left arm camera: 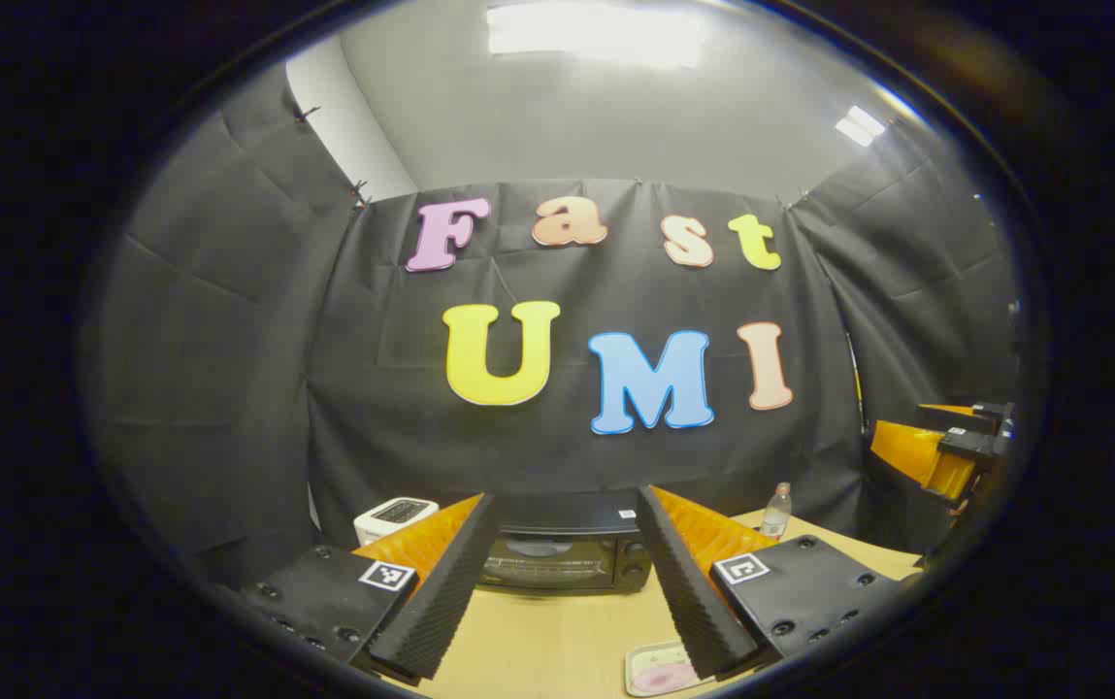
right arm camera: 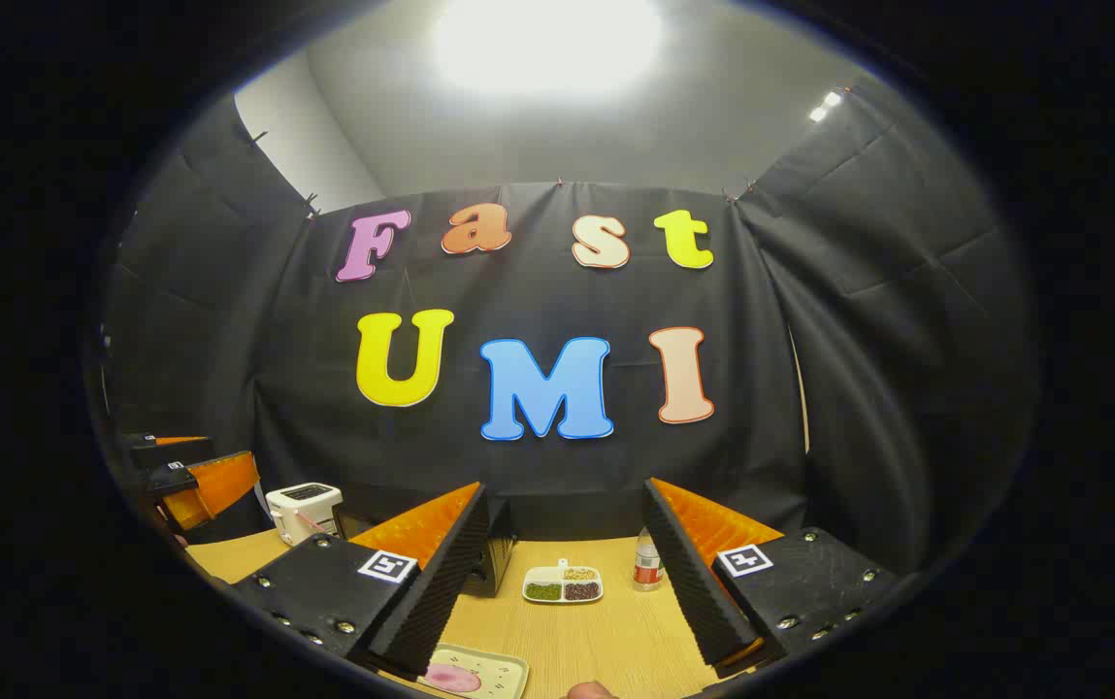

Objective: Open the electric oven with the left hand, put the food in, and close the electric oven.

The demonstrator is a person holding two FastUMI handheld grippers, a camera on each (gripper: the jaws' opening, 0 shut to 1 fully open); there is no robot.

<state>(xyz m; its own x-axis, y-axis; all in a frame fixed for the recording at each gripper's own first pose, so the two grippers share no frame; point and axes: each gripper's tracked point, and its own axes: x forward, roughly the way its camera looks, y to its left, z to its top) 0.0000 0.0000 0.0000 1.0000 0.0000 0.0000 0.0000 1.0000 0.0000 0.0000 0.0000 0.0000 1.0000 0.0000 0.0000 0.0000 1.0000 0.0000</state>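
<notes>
— Where the left gripper view looks along its own fingers, what is seen between them?

— The electric oven (left arm camera: 565, 555) is seen at the back of the wooden bench (left arm camera: 557, 631), against the black cloth, with its door shut. The left gripper (left arm camera: 562, 582) is held wide open, nothing being gripped, and it is kept apart from the oven. A white toaster (left arm camera: 394, 517) is seen just left of the oven, and a small water bottle (left arm camera: 776, 511) to its right.

— And where is the food placed?

— A pale tray with pink food (left arm camera: 659, 670) is laid on the bench near the front edge, close below the left gripper's right finger. In the right gripper view the same tray (right arm camera: 475, 672) is seen at the bottom, near that gripper's left finger.

— How is the right gripper held?

— The right gripper (right arm camera: 562, 582) is also spread open and nothing is held in it. A divided dish of beans (right arm camera: 563, 585) is seen farther back between its fingers, with the bottle (right arm camera: 647, 561) beside it. The toaster (right arm camera: 304, 510) is seen to the left.
</notes>
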